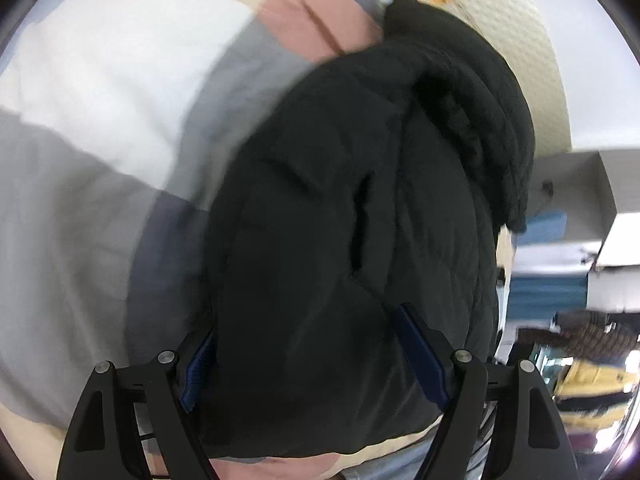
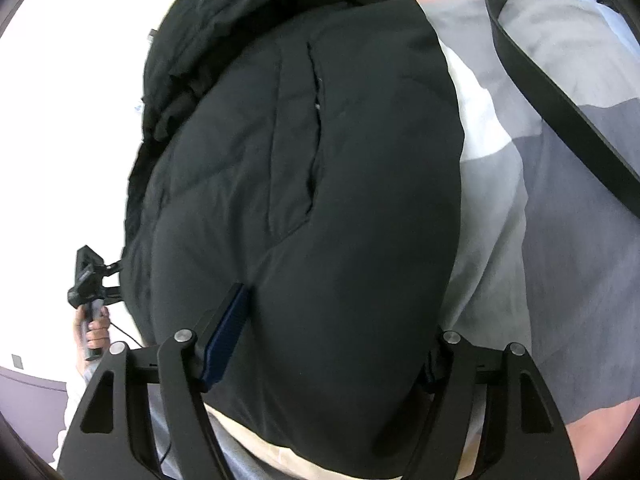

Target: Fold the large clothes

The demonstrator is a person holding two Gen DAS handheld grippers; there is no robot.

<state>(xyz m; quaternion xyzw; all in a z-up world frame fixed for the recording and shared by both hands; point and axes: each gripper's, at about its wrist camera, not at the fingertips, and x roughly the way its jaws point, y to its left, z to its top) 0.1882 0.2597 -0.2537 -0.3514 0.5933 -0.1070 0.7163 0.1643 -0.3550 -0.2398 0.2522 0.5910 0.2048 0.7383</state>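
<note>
A bulky black padded jacket [image 1: 340,200] lies bundled on a bed with grey, white and pink patchwork bedding [image 1: 100,100]; it also fills the right wrist view [image 2: 320,180]. My left gripper [image 1: 312,360] has its jaws spread wide around the jacket's near edge, blue pads [image 1: 424,360] pressing the fabric. My right gripper [image 2: 332,344] likewise straddles a thick fold of the jacket, its left blue pad [image 2: 226,340] against the cloth and the right finger hidden behind it. The left gripper body and the hand holding it show at the left of the right wrist view [image 2: 90,280].
A black strap [image 2: 560,100] crosses the bedding at the upper right. A textured cream wall [image 1: 520,40] rises behind the bed. Shelving and yellow items [image 1: 592,384] stand at the far right. A pink patch of bedding [image 1: 320,12] lies beyond the jacket.
</note>
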